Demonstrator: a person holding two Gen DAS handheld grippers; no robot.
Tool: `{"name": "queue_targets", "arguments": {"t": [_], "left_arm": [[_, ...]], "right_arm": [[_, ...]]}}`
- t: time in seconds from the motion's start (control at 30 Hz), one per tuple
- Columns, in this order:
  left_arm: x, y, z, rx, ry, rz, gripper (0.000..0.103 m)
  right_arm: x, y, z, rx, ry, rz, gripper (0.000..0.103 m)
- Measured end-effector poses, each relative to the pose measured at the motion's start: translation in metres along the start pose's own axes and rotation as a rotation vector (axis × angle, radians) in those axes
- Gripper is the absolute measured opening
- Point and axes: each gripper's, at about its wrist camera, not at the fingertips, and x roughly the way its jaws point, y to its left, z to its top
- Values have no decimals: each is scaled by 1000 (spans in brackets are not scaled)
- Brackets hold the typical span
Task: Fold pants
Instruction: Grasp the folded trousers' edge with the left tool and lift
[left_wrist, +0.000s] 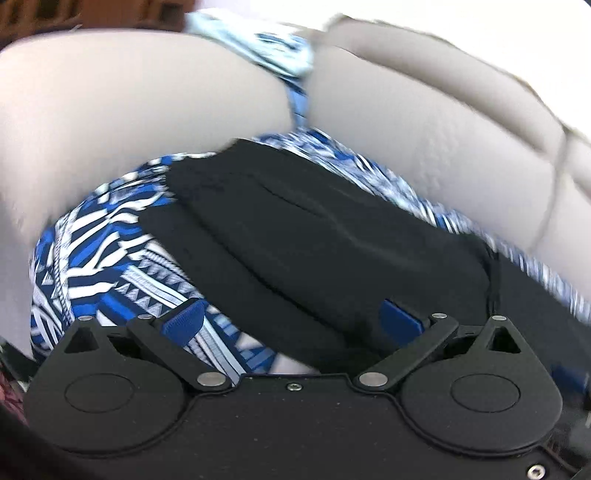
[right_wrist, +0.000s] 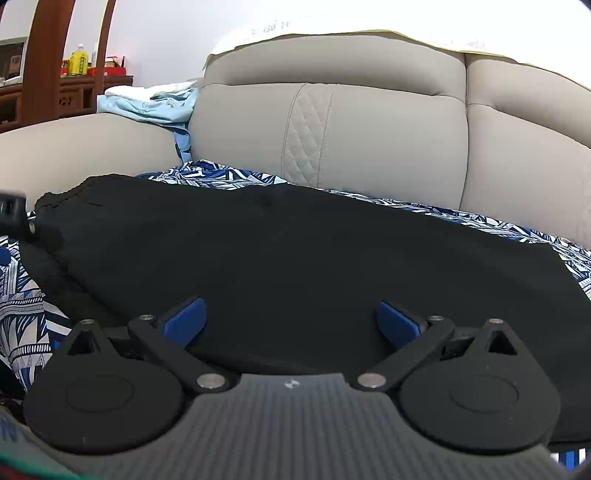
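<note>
Black pants (right_wrist: 295, 251) lie flat on a blue-and-white patterned cloth (right_wrist: 22, 295) that covers a beige sofa seat. Their gathered waistband (right_wrist: 59, 195) points left in the right wrist view. My right gripper (right_wrist: 291, 321) is open and low over the near edge of the pants, with its blue pads (right_wrist: 184, 321) spread wide on the black fabric. In the blurred left wrist view the pants (left_wrist: 314, 236) run diagonally across the patterned cloth (left_wrist: 103, 240). My left gripper (left_wrist: 291, 321) is open at their near edge, one pad (left_wrist: 184, 321) over the cloth, the other against black fabric.
Beige sofa back cushions (right_wrist: 369, 122) rise right behind the pants. Light blue and white clothes (right_wrist: 155, 103) are piled on the sofa arm at the left. Beyond them is dark wooden furniture (right_wrist: 74, 92) with a yellow bottle (right_wrist: 79, 62). A black piece of hardware (right_wrist: 11, 206) shows at the left edge.
</note>
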Motion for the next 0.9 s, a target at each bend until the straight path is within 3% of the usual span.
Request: {"name": "queue_targets", "arguments": {"t": [0.13,0.3,0.6,0.9], "left_arm": [[12,29,7,-172,-27,-4,101],[27,35,18,-143,-52,28,102],[56,49,41,-227,-76,39,102],[79,51,42,-165,-163,85,102]], "right_arm": [[0,0,-1,0,-3,-3,103],[0,1,-1,2,-8,-7,103],[0,1,-2,5,-14,-6,103],[0,1,-2,4,-16,-7,103]]}}
